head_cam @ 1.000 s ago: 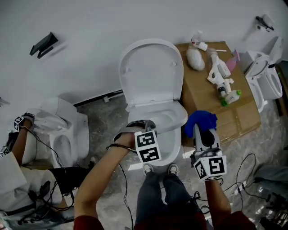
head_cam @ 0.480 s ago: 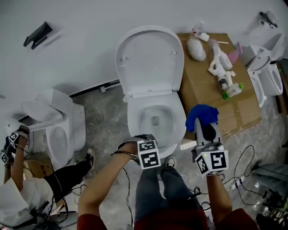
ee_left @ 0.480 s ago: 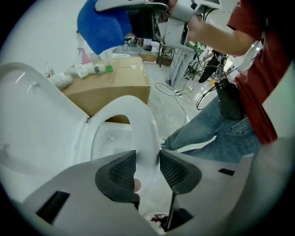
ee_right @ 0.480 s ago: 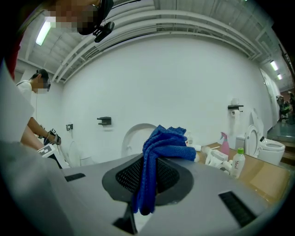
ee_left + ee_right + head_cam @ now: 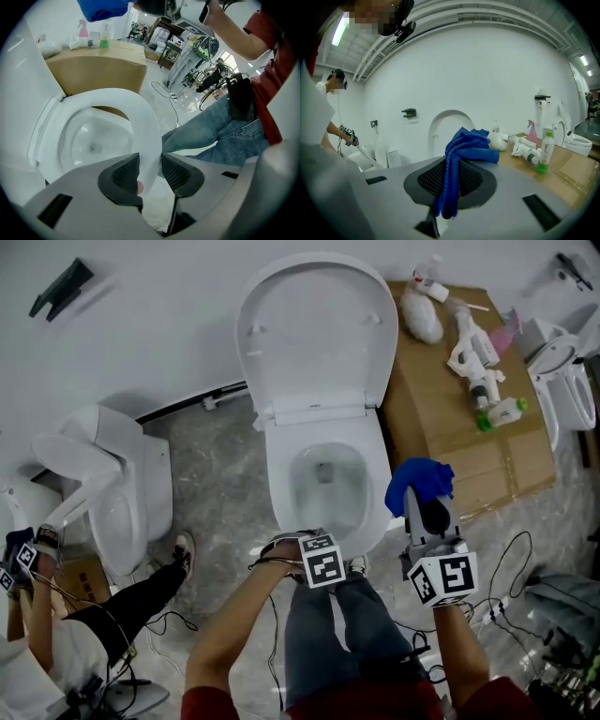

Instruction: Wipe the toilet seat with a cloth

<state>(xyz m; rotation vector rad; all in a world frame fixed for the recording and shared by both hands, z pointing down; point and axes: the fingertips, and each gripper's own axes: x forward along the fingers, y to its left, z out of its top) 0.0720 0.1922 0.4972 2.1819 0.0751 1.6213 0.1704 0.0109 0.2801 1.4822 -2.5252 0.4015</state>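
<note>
Left claw at the toilet seat, right claw carrying the cloth.
The left claw (image 5: pixel 150 163) is spread around the front rim of the toilet seat (image 5: pixel 143 112), and its jaws have just eased inward. To its right, the right claw (image 5: pixel 451 180) pinches the blue cloth (image 5: pixel 465 143). Right of that claw, a cardboard box (image 5: pixel 469 442) is the surface for bottles, including a green-capped bottle (image 5: pixel 543 154) that seems labelled "iF". The wall is white and the floor is grey stone.

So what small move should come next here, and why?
Probably finish closing the left gripper on the toilet seat. Its front rim already sits between the jaws, which have just been closing, but I cannot tell whether the pads press on it. The right gripper holds the blue cloth off the seat.
</note>
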